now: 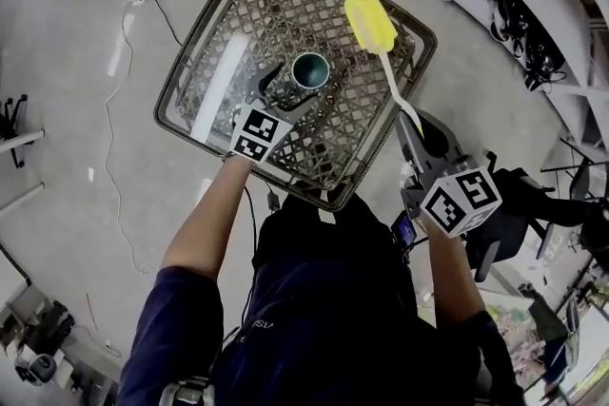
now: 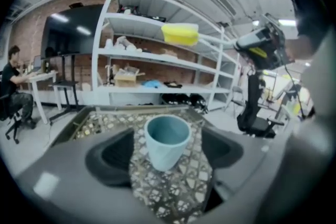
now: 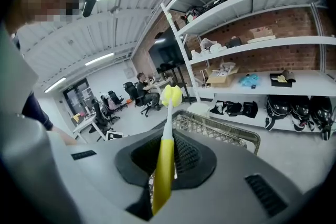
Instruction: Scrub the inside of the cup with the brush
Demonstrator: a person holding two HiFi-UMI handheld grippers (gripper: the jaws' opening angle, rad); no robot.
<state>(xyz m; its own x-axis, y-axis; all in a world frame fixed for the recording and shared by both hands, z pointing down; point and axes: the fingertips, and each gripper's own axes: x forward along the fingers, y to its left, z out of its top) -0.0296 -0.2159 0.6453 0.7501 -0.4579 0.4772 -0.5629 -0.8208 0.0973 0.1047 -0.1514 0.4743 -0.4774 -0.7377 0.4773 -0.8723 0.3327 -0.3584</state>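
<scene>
Left gripper (image 1: pixel 288 96) first: it's low over the near half of the table (image 1: pixel 357 124), jaws spread wide, one on each side of the cup (image 1: pixel 309 69). There's a clear gap on both sides, so the pads aren't pressing and nothing is gripped. The cup is teal, upright with its mouth open to the top, and stands on its own base about at the middle of the table's lattice top.

Over to the right gripper (image 1: pixel 417 136): it sits just off the table's near right edge, clamped firmly on the yellow end of the brush (image 1: pixel 371 24) handle. The handle runs out from the jaws, yellow then white, slanting up over the table. The yellow brush head hangs in the air above the table's far right part. It's clear of the surface and well apart from the cup.

The person's left arm (image 1: pixel 205 223) reaches in from the table's near side behind the left gripper.
</scene>
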